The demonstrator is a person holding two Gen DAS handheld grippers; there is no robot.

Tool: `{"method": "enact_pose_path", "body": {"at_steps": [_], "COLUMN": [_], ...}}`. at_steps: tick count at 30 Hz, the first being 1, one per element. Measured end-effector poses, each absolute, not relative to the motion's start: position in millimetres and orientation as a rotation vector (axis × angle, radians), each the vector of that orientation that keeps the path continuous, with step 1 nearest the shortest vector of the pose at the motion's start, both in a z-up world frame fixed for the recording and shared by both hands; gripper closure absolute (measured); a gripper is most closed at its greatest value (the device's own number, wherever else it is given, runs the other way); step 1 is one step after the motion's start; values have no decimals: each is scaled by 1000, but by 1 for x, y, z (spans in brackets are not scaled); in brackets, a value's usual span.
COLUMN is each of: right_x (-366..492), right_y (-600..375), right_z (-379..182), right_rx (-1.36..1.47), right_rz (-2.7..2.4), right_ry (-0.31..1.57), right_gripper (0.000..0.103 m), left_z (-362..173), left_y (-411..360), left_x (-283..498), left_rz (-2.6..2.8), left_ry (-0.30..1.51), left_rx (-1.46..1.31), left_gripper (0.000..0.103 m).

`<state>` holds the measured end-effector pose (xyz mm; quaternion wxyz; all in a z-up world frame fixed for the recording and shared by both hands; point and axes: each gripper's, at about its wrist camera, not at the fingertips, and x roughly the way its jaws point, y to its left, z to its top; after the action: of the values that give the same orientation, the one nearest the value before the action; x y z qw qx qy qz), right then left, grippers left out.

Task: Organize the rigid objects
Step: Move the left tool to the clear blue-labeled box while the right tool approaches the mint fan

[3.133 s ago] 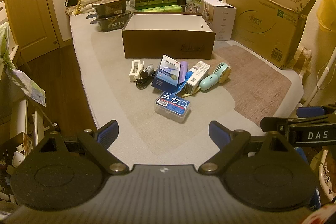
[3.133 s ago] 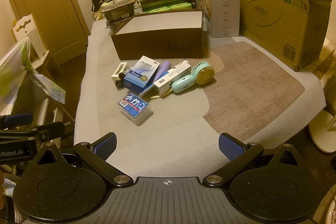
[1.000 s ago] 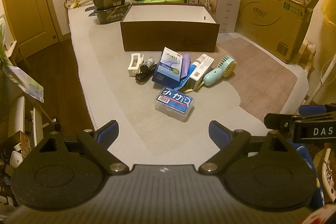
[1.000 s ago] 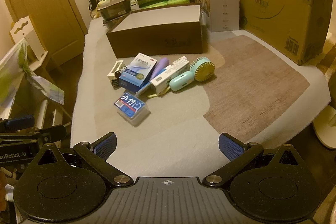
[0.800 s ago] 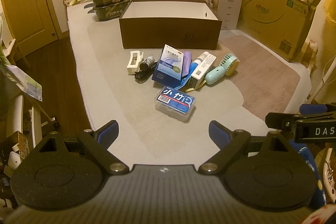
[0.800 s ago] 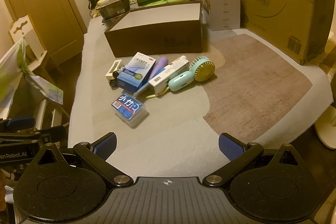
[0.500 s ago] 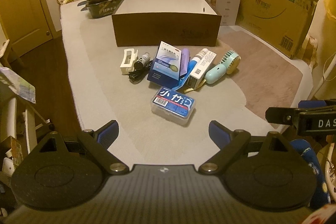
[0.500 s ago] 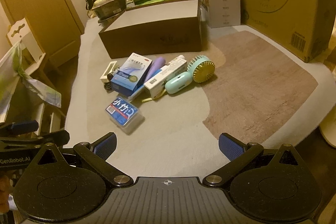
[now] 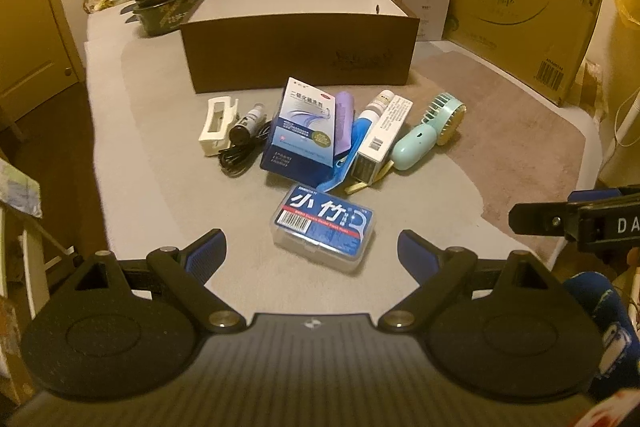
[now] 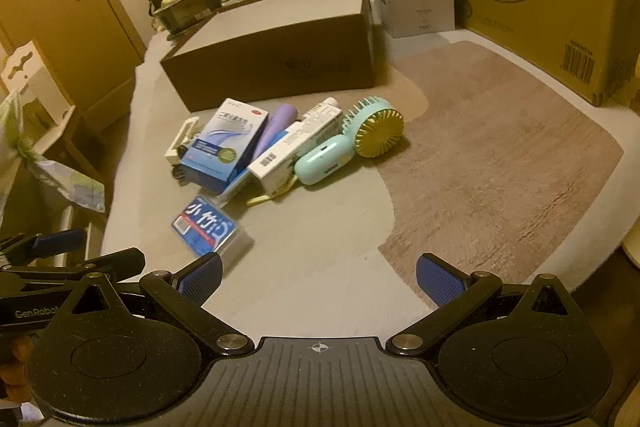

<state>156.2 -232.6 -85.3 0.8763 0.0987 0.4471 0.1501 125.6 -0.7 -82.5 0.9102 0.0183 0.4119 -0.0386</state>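
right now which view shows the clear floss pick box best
The left wrist view: the floss pick box sits sharp and central, with its label and barcode visible. In the right wrist view it is blurred and off to the left.

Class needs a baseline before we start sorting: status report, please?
Left hand-held gripper open, empty. Right hand-held gripper open, empty. Clear floss case nearest, apart from the pile; brown box open behind. Nothing blocking.

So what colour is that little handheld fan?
Mint green fan with a yellow grille, clearest in the right wrist view.
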Motion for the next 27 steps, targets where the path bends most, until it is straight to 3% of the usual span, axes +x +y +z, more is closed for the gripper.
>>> {"method": "enact_pose_path", "body": {"at_steps": [18,27], "right_x": [204,219], "right_y": [-234,-236], "right_z": [-125,-139], "right_rx": [232,249], "right_rz": [282,287], "right_ry": [1026,1057], "right_gripper": [0,0], "left_z": [-145,-155], "left_y": [-20,15], "left_x": [178,180], "left_rz": [-110,18], "left_ry": [970,995], "left_rx": [113,82], "left_gripper": [11,18]}}
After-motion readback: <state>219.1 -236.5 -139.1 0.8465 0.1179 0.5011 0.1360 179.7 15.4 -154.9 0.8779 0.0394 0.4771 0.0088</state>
